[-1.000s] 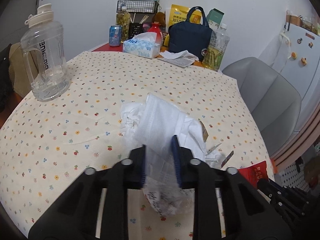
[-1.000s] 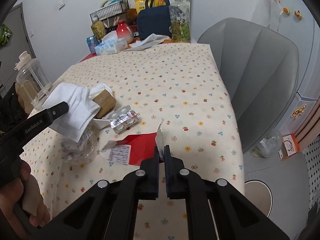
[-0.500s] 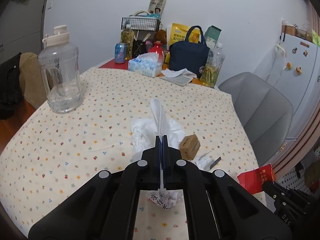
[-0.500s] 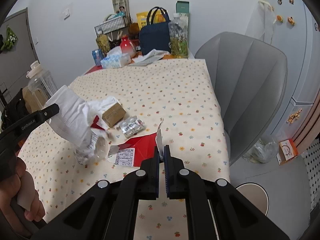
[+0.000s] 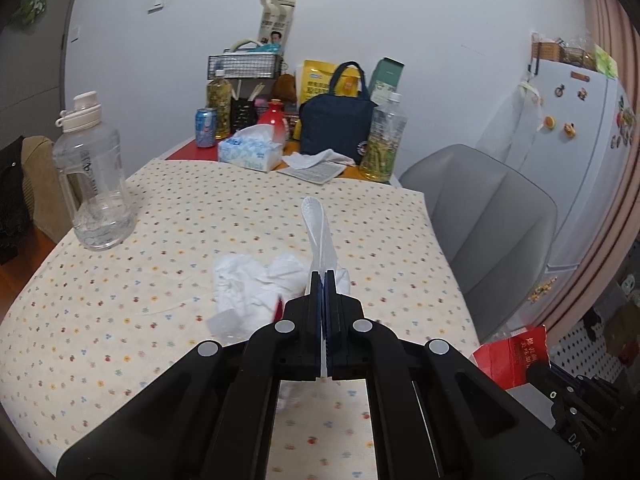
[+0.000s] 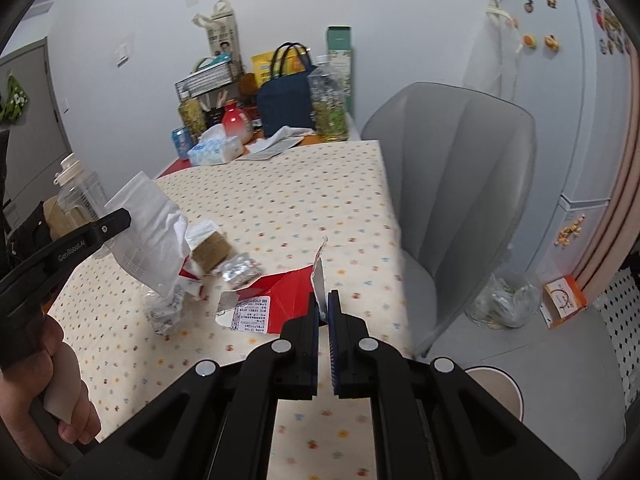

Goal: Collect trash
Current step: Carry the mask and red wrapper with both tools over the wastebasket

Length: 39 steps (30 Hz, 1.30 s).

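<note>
Left wrist view: A table under a cream cloth with small flower print fills the lower frame, against a white wall. A grey chair stands at the table's right side, with a white fridge behind it. The left gripper has its jaws pressed together on the edge of a white face mask, which stands up edge-on between the fingers. Crumpled white tissue lies on the cloth just beyond the fingertips to the left. A large clear water jug stands at the table's left edge. A tissue box, a dark blue bag and bottles crowd the far end. A red packet shows at lower right.

Right wrist view: The same table and grey chair appear, with grey floor at right. The right gripper pinches a thin silvery white flap that joins the red packet, whose printed label faces up. To the left, the left gripper, held by a hand, holds the face mask above the cloth. A small brown box, a foil pill strip and crumpled clear plastic lie beside the mask. A clear bag sits on the floor beside the chair.
</note>
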Tool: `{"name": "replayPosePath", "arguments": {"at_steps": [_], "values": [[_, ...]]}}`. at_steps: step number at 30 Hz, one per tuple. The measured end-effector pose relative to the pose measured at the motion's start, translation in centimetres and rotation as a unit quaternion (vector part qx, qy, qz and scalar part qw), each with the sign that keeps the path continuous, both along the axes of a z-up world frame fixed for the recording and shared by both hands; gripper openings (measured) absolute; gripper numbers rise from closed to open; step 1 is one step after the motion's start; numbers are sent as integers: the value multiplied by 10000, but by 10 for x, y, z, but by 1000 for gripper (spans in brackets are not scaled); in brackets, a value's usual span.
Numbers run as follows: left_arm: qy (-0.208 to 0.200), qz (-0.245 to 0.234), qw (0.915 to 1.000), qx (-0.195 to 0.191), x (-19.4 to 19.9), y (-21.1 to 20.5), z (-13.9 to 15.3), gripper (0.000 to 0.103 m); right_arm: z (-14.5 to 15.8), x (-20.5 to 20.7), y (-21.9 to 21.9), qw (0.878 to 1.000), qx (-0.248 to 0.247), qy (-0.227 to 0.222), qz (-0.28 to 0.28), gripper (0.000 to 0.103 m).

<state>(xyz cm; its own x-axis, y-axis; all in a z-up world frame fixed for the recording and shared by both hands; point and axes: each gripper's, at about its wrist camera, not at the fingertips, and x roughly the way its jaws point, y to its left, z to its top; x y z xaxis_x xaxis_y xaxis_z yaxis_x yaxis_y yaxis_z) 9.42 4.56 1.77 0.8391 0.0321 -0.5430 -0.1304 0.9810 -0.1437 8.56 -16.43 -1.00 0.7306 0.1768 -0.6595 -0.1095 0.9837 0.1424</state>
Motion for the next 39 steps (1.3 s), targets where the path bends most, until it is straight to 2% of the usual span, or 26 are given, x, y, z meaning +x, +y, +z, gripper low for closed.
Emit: {"name": "replayPosePath", "arguments": {"at_steps": [11,23,39], "values": [[85,-653,9976,203,10,-92,-6,2,0,-14,-71,9979,13,36,-641,6],[275,-1299,9907,310,19,-165,-20,2,-14,-30,-140,9910,47,156,-1325,6],[743,-2062,9734,662,34,-272,-59,2,-62,-40,-227,9781,315,499,-1994,6]]}}
